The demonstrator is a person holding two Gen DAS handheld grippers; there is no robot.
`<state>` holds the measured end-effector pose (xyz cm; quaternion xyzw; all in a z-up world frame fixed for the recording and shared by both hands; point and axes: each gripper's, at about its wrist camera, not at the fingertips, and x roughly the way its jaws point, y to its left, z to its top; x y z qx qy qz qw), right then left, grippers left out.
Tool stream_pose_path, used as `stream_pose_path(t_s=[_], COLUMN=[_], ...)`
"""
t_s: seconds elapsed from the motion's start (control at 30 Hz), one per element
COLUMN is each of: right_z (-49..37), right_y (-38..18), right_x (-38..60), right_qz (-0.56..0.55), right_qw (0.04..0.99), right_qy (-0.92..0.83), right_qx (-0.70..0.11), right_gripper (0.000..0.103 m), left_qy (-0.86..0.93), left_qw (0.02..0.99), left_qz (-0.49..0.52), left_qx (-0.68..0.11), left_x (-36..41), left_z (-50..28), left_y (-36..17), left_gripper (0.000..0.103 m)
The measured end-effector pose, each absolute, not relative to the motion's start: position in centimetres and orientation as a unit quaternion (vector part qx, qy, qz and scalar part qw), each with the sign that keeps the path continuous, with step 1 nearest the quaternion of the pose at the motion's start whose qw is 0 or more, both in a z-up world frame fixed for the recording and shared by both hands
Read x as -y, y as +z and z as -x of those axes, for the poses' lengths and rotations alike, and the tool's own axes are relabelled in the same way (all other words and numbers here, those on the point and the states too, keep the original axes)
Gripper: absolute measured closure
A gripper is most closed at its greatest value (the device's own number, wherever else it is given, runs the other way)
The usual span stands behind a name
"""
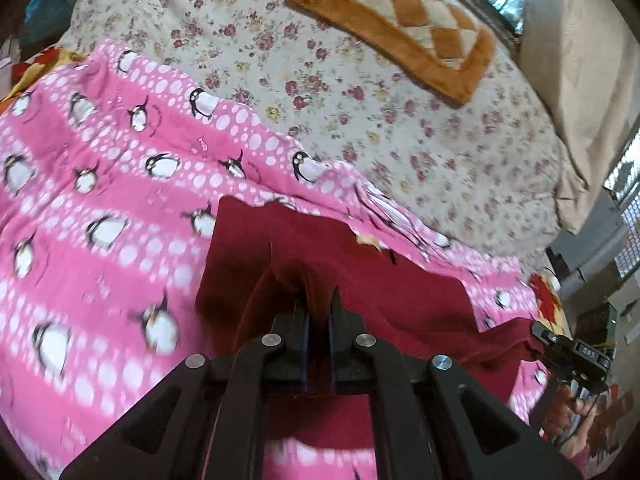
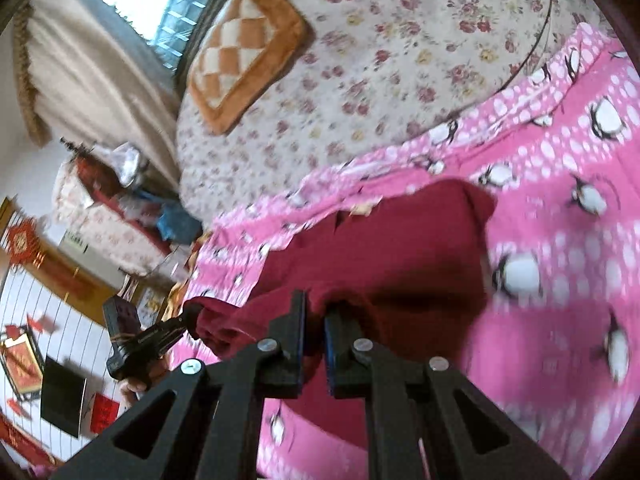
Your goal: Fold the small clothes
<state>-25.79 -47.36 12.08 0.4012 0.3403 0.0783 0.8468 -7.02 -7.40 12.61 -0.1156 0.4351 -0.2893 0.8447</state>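
Two covers on the bed: pink penguin blanket (image 1: 100,208) over floral sheet (image 1: 360,112), checkered cushion (image 1: 404,20) beyond. Left gripper (image 1: 319,316) and right gripper (image 2: 315,316) each pinch the maroon garment (image 1: 360,264), lifting its edge off the blanket.

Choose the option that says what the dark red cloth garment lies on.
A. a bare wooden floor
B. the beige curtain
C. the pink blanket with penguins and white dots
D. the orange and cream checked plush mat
C: the dark red cloth garment is spread over the pink blanket with penguins and white dots, while the left gripper and the right gripper each pinch an edge of it.
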Motion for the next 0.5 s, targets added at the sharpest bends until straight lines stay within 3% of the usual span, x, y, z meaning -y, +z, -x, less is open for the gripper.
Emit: stream_pose_path(t_s=[0.2,0.4,0.5], right_z=[19.5,16.4,17.1], right_y=[8.2,5.8,7.4], right_x=[50.5,52.4,51.2], right_qz=[-0.415,-0.422,-0.39], right_qw=[0.83,0.827,0.845], right_qy=[0.05,0.013,0.011], right_qx=[-0.369,-0.371,-0.365], right_gripper=[0.095,0.085,0.061], left_qy=[-0.269,-0.286,-0.306], left_qw=[0.842,0.817,0.82], left_qz=[0.102,0.129,0.113], left_qx=[-0.456,-0.484,-0.471], left_x=[10.2,10.4,10.5], left_z=[1.1,-2.4,-1.6], left_y=[9.7,7.7,8.8], left_gripper=[0.103,0.101,0.088])
